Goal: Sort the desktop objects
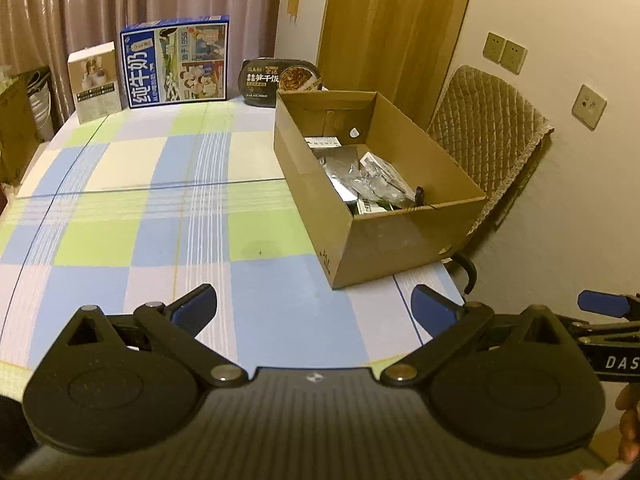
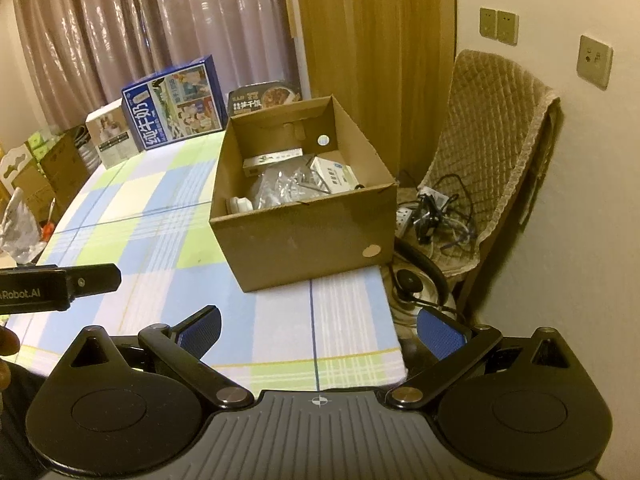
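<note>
An open cardboard box [image 1: 404, 240] [image 2: 304, 236] stands on the right side of the checked tablecloth [image 1: 160, 208] [image 2: 152, 216]. Inside lie plastic bags [image 1: 360, 176] [image 2: 280, 188], small white packets [image 2: 334, 172] and a flat carton [image 2: 272, 160]. My left gripper [image 1: 314, 308] hovers open over the near table edge, nothing between its blue pads [image 1: 196, 308]. My right gripper [image 2: 320, 330] is open too, near the table's front right corner, well short of the box. The right gripper's blue fingertip [image 1: 604, 304] shows at the right edge of the left wrist view.
At the far end stand a blue milk carton box [image 1: 176, 62] [image 2: 174, 106], a small beige box [image 1: 96, 80] [image 2: 110, 134] and a black instant-meal bowl [image 1: 280, 78] [image 2: 264, 98]. A padded chair [image 1: 488, 128] [image 2: 492, 136] holds tangled cables [image 2: 436, 216]. A kettle [image 2: 416, 292] sits below the table corner.
</note>
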The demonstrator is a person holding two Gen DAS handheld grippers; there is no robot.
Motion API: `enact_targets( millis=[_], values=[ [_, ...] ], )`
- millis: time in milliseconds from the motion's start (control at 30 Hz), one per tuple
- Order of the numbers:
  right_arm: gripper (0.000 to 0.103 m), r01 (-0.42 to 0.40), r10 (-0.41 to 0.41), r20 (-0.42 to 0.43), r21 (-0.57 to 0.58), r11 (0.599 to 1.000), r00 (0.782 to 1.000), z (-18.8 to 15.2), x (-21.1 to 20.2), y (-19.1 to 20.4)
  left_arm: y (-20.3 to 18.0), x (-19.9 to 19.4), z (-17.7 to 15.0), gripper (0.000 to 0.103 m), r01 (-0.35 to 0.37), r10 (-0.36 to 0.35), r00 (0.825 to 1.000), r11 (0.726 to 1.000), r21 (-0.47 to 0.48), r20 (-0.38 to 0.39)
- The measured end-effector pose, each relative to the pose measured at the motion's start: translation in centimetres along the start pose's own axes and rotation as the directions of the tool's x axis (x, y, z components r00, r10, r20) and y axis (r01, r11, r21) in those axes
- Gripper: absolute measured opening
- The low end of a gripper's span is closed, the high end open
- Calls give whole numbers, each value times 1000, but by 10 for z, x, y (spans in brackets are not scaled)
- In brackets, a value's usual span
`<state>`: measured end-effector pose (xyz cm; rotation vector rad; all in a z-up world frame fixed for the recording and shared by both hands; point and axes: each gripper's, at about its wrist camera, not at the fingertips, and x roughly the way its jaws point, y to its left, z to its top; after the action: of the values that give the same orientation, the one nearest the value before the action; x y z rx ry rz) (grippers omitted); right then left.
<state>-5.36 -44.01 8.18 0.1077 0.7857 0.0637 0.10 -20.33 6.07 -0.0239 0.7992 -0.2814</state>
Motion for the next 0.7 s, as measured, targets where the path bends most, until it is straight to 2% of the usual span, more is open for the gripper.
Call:
enact_targets(
  millis=[267,700],
  values=[
    [101,-7,6,23,15,1000,1000,0,-12,4,0,-2,-6,102,28,-28,999,1000,-11,-18],
    [101,-38,37,10,32,999,999,1,-8,10,-7,-2,-11,102,9,-8,1000,1000,15,-18]
  ],
)
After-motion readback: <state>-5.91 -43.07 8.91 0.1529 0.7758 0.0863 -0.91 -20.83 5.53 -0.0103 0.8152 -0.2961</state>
